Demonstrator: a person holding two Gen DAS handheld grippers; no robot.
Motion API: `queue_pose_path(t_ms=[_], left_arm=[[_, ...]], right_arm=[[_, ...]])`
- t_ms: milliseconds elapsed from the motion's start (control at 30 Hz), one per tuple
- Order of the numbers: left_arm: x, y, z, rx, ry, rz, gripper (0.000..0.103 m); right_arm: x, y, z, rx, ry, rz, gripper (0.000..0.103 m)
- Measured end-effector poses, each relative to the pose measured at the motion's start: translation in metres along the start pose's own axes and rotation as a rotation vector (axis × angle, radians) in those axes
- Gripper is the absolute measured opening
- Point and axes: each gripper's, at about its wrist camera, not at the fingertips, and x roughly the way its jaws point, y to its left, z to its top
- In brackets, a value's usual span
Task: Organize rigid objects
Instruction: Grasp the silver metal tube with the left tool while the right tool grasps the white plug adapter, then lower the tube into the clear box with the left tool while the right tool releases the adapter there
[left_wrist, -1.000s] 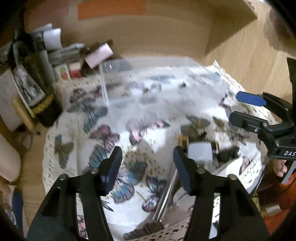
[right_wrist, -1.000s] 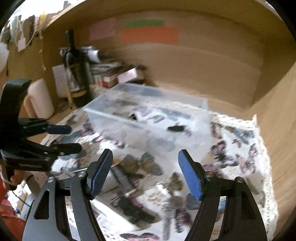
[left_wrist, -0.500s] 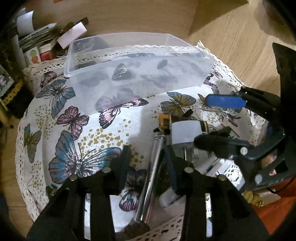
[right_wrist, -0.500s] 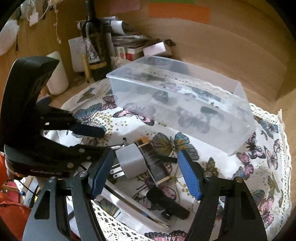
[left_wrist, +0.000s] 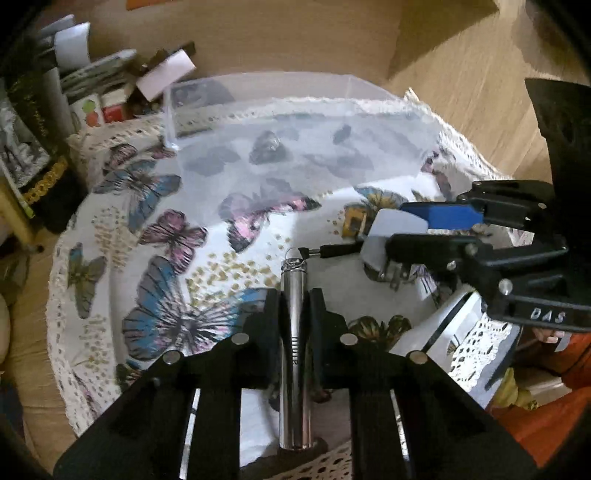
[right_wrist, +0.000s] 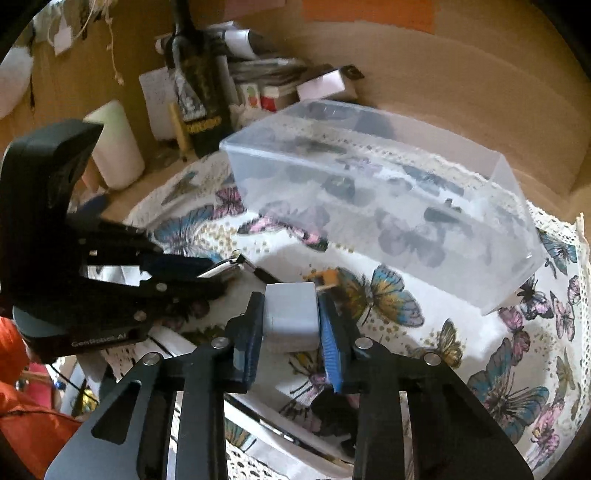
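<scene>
item: our left claw (left_wrist: 294, 310), closed on a metal cylinder (left_wrist: 293, 332) low over the desk (left_wrist: 155, 236). item: our right claw (right_wrist: 291, 325), gripping a grey plug adapter (right_wrist: 291, 316). item: clear bin (right_wrist: 388, 206), beyond both, seemingly empty. risk: smooth cylinder may slide through our pads when tilted; crowded claws may collide.

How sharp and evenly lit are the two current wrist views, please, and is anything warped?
Left wrist view: the metal cylinder in the left tongs is crisp, with glare streaks; the clear plastic bin looks hazy.
Right wrist view: the white charger is sharp; fisheye bends the tablecloth edge, and the corners go dark.
</scene>
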Motion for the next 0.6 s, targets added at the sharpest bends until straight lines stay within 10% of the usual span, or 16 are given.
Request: queue_pose_path(t_ms=[600], left_arm=[[-0.079, 0.017, 0.056, -0.067, -0.317, 0.072, 0.015]], right_arm=[[-0.065, -0.034, 0.04, 0.093, -0.274, -0.093, 0.026]])
